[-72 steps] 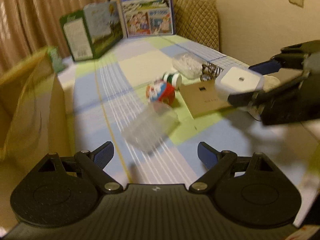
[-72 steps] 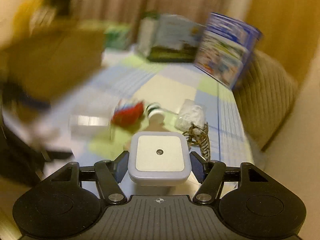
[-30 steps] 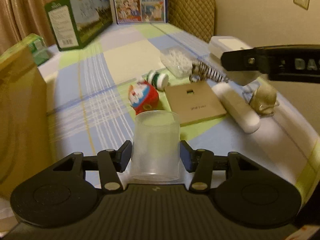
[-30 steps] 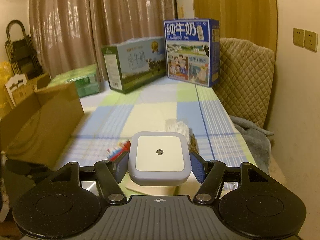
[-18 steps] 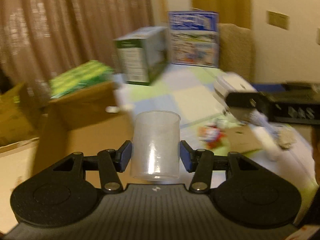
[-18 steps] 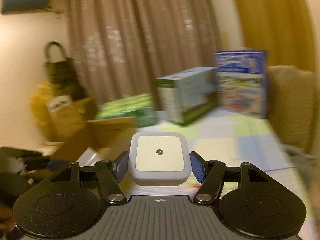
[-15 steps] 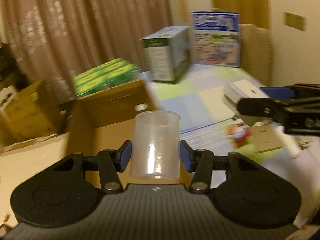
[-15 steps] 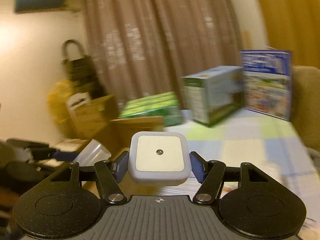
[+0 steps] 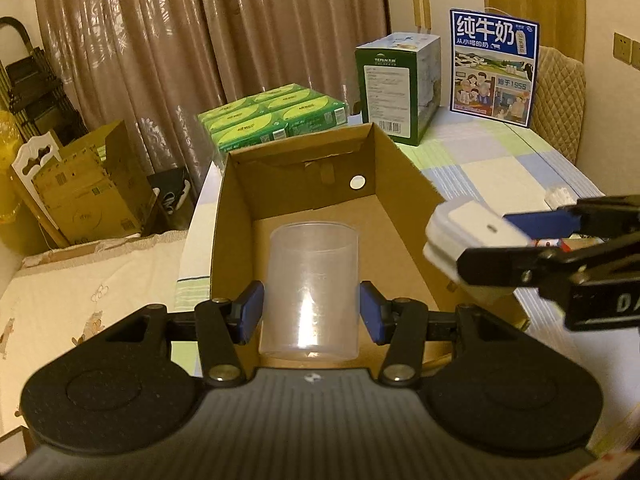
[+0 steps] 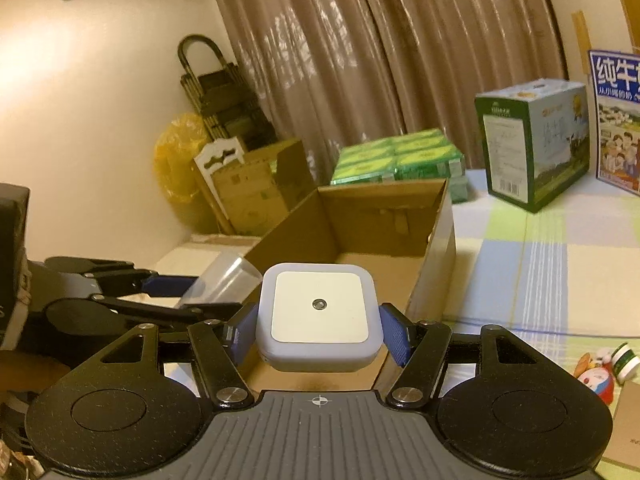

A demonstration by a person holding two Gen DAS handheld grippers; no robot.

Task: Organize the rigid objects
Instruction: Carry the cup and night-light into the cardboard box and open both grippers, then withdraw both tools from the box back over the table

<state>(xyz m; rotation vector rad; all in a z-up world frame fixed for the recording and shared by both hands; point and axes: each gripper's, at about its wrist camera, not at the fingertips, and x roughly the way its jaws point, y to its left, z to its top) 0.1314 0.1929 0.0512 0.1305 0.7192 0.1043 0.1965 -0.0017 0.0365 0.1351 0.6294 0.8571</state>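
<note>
Left gripper (image 9: 310, 312) is clamped on a clear plastic cup (image 9: 309, 294), blue pads pressed to both its sides, cup upright and held over the open cardboard box (image 9: 394, 168). The right gripper (image 10: 318, 334) squeezes a white square night light (image 10: 318, 314) between its blue pads, flat face up with a small dot at its centre, and it hangs above the box's near right edge (in the left wrist view it comes in from the right, just beside the cup but apart from it). The box sits at the edge of a checked tablecloth (image 10: 532, 280). Behind it, a stack of green packs (image 9: 272, 114), a green carton (image 9: 396, 86) and a blue milk carton (image 9: 494, 66). Low right in the right wrist view, a small red and white toy (image 10: 596, 378) and a green-striped roll (image 10: 626, 360) lie on the cloth.
</note>
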